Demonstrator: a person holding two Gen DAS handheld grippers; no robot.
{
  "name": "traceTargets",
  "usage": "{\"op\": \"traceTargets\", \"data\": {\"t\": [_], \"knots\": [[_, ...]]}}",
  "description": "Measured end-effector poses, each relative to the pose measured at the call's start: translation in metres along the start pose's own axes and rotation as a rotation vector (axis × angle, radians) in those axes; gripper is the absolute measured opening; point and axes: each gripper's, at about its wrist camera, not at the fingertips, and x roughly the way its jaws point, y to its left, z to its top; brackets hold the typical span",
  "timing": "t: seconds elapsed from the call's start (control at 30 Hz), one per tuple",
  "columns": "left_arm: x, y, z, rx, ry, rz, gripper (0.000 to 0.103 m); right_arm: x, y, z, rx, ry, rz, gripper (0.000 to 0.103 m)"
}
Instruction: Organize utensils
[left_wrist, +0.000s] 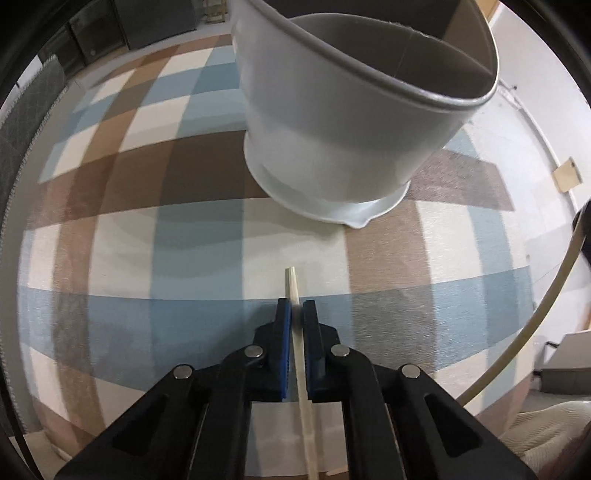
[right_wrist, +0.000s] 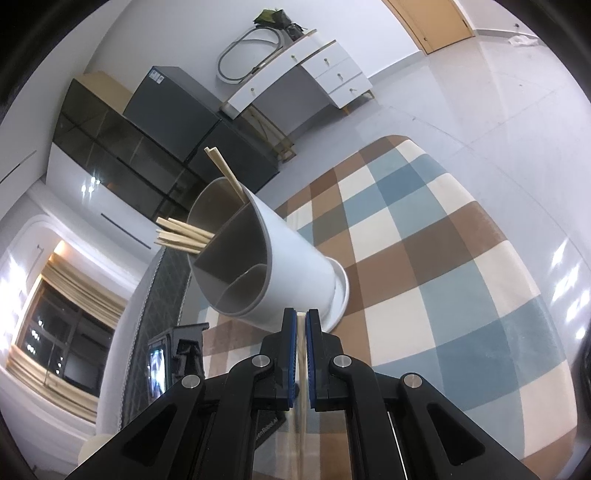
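My left gripper (left_wrist: 296, 309) is shut on a pale chopstick (left_wrist: 291, 284), whose tip pokes out past the blue pads above the checked cloth. Just beyond it stands the white utensil holder (left_wrist: 332, 147) with grey divided compartments. In the right wrist view my right gripper (right_wrist: 301, 318) is shut on another pale chopstick (right_wrist: 301, 354) that runs back between the pads. The same utensil holder (right_wrist: 288, 266) stands right in front of it, with several chopsticks (right_wrist: 181, 236) leaning out of one compartment and a pair (right_wrist: 225, 173) sticking up from another.
A checked brown, blue and cream cloth (left_wrist: 184, 240) covers the table. A dark quilted mat (right_wrist: 155, 295) lies at its left side. A black device with a small screen (right_wrist: 173, 358) sits low at the left. Dark cabinets (right_wrist: 147, 147) and a white desk (right_wrist: 295, 74) stand beyond.
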Motion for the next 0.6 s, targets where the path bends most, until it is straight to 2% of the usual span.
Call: {"op": "traceTargets", "data": {"t": [0.17, 0.4, 0.6], "knots": [[-0.009, -0.003, -0.002, 0.002, -0.03, -0.036, 0.001, -0.01, 0.001, -0.005, -0.021, -0.012, -0.022, 0.004], [-0.062, 0.005, -0.008, -0.012, -0.21, -0.102, 0.001, -0.027, 0.012, -0.016, -0.098, -0.052, -0.071, 0.004], [-0.104, 0.013, -0.024, 0.004, -0.329, -0.145, 0.001, -0.036, 0.032, -0.029, -0.186, -0.08, -0.086, 0.004]]}}
